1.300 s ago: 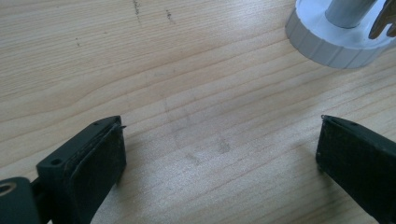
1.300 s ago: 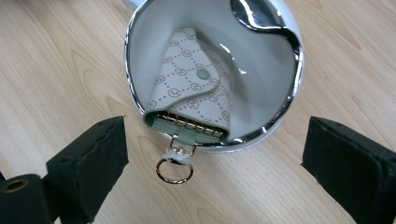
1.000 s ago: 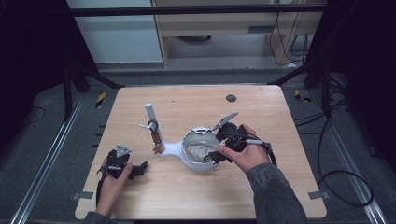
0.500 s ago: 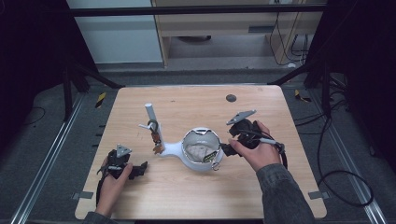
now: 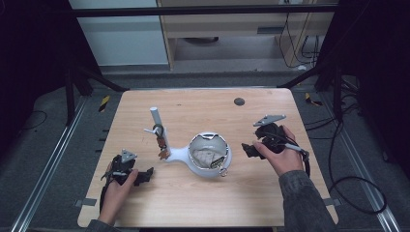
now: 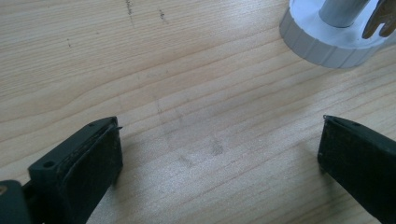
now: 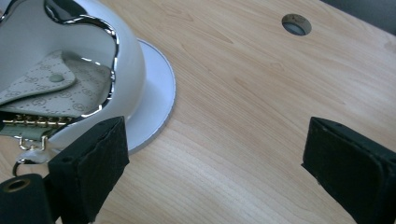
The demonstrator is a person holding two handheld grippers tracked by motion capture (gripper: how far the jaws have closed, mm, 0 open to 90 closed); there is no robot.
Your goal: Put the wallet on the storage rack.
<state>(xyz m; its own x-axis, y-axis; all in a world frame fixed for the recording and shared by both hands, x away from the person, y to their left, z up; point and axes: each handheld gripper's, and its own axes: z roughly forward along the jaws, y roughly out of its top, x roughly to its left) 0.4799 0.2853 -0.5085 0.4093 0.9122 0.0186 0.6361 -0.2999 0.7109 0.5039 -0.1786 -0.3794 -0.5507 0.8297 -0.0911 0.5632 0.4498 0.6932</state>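
The pale wooden table (image 5: pixel 270 203) lies bare along its near edge and across its far right corner, apart from a small dark round hole (image 5: pixel 239 101) near the far edge. Mid-table, a white glossy bowl-shaped stand (image 5: pixel 209 155) and its upright white post (image 5: pixel 156 121) with hanging keys block passage between both sides.
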